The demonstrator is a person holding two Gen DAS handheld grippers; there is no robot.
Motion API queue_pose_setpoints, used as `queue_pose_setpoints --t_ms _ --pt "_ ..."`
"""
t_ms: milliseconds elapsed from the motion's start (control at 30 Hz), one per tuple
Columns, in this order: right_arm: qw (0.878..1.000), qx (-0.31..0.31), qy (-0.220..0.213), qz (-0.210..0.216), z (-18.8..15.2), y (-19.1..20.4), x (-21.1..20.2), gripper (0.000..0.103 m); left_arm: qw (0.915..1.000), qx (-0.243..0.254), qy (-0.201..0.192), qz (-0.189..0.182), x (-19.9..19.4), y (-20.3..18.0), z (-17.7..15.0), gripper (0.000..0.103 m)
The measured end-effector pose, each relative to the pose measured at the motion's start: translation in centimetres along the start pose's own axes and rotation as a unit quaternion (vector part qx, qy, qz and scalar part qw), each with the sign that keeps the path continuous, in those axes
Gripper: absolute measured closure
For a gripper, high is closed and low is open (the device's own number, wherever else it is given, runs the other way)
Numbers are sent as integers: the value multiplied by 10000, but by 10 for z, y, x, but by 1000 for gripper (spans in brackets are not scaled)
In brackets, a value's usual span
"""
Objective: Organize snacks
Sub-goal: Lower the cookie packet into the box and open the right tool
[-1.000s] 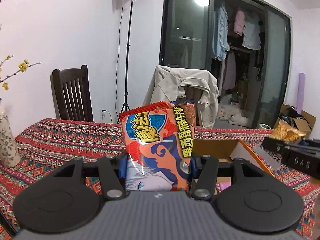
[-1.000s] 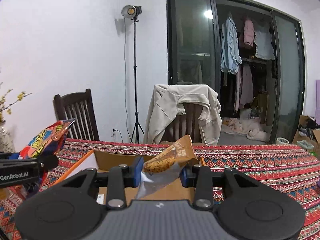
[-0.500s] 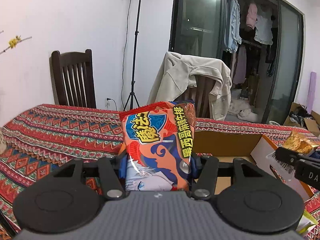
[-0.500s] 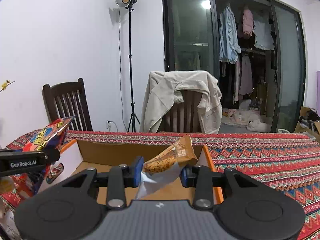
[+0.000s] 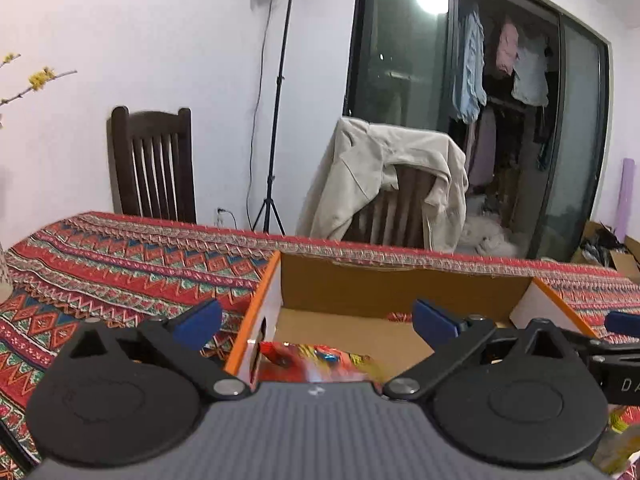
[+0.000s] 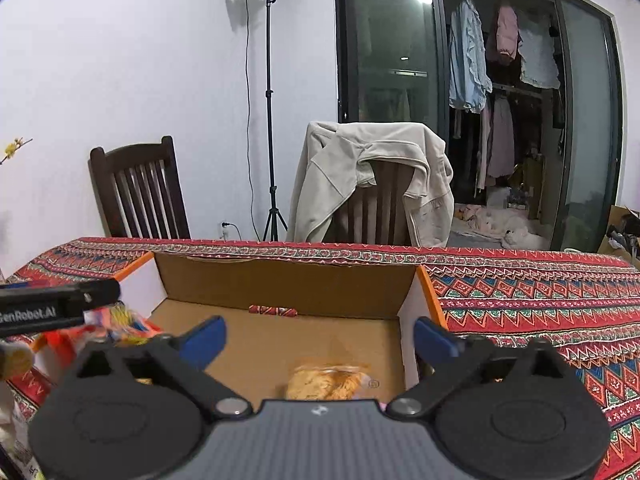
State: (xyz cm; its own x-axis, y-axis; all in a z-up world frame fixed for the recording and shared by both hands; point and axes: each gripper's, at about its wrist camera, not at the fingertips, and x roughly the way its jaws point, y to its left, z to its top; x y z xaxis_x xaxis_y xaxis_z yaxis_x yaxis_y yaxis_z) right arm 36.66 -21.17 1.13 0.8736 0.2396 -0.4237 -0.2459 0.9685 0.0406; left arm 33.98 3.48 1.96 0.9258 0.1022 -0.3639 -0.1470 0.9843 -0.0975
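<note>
My left gripper [image 5: 316,322] hangs over the near left part of an open cardboard box [image 5: 400,292], its jaws opening wide. The red snack packet [image 5: 316,360] lies blurred below them inside the box, touched by neither pad. My right gripper [image 6: 320,340] is over the same box [image 6: 280,284], its jaws also opening, nothing between the pads. Beneath it on the box floor rests the yellow-brown snack packet [image 6: 328,380]. The right wrist view shows the left gripper's finger [image 6: 60,308] at the left edge, with the red packet [image 6: 116,324] under it.
The box stands on a table with a red patterned cloth [image 5: 120,272]. Behind the table are a dark wooden chair [image 6: 140,196], a chair draped with a beige jacket [image 6: 368,176] and a light stand [image 6: 270,120]. More snack packets [image 5: 616,440] lie at the near right.
Both grippers sank toward the box and opened. The red packet dropped from the left gripper and the yellow-brown packet from the right, both into the box.
</note>
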Motion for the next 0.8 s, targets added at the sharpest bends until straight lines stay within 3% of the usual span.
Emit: queue_pose_setpoints --t_ms 433,800 --pt "9999 72 -38 -147 1 -3 -6 0 9999 25 54 -100 -9 -5 6 0" --pt "9997 152 -131 -166 10 0 -37 0 10000 -7 -48 -55 -40 2 25 0"
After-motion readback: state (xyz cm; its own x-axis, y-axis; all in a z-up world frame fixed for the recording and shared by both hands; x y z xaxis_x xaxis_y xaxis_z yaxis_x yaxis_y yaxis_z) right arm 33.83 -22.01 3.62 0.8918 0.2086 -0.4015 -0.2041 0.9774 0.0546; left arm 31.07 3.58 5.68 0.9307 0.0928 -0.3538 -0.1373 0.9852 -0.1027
